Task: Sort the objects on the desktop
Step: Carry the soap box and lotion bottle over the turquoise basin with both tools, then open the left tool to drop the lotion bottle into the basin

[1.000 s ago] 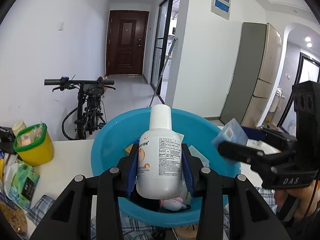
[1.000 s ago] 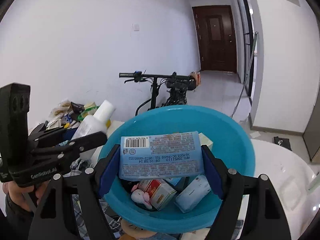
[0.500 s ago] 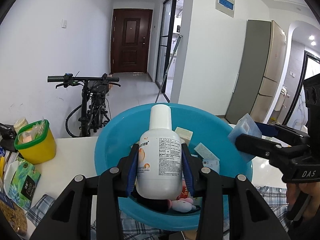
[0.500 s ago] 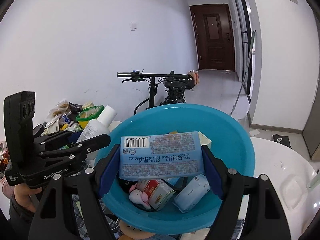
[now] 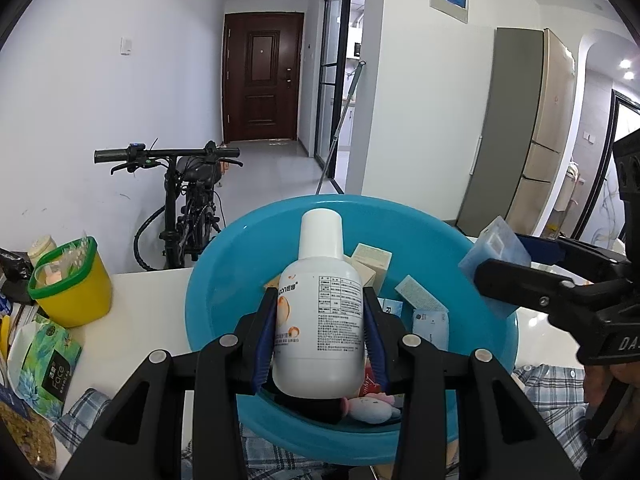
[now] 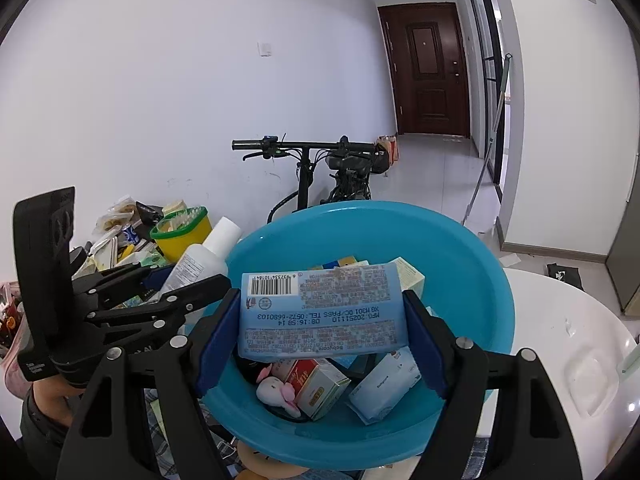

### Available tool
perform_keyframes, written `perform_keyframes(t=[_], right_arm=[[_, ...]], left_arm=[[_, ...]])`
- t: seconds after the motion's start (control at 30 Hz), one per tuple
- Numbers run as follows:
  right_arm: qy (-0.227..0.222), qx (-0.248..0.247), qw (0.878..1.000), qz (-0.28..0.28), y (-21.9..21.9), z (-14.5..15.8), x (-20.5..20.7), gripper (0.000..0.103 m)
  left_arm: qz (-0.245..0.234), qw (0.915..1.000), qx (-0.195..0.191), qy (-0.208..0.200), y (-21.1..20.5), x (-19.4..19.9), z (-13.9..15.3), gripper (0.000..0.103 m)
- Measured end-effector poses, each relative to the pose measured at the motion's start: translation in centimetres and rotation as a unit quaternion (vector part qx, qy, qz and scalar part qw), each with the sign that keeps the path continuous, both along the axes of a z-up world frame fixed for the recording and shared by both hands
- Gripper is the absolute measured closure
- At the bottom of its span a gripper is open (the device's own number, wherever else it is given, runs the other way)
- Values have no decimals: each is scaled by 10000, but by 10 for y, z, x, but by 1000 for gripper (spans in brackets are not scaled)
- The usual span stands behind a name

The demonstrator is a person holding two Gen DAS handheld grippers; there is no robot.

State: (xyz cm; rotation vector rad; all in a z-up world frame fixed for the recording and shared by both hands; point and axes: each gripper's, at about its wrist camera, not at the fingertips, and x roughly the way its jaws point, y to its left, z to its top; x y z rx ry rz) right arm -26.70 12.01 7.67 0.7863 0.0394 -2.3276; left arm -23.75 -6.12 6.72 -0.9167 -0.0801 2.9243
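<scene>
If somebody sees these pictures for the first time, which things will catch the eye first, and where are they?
First comes the big blue basin in the middle, with small boxes and a plush toy inside. Above it, the left hand-held gripper holds a white bottle upright, and the right hand-held gripper holds a light blue packet flat. Behind the table a black bicycle stands at the wall.

Now sits a little farther back from the blue basin [image 5: 208, 280] than a second ago, left tool [image 5: 320, 320] with its white bottle [image 5: 320, 312] revealing more of the boxes behind. In the left view, shifts outward toward the frame's right edge, right tool [image 5: 516, 276] with its blue packet [image 5: 494, 256]. In the right view, appears lower and nearer the basin rim, left tool [image 6: 184, 280] likewise.
</scene>
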Motion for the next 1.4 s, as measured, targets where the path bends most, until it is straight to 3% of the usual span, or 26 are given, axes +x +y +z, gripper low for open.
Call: perform_keyframes(t=[1.4], right_arm=[[-24,125,9999,-53,-3,-7,-3,27]], left_arm=[[-12,10000,-26,-43,3,2,0,61]])
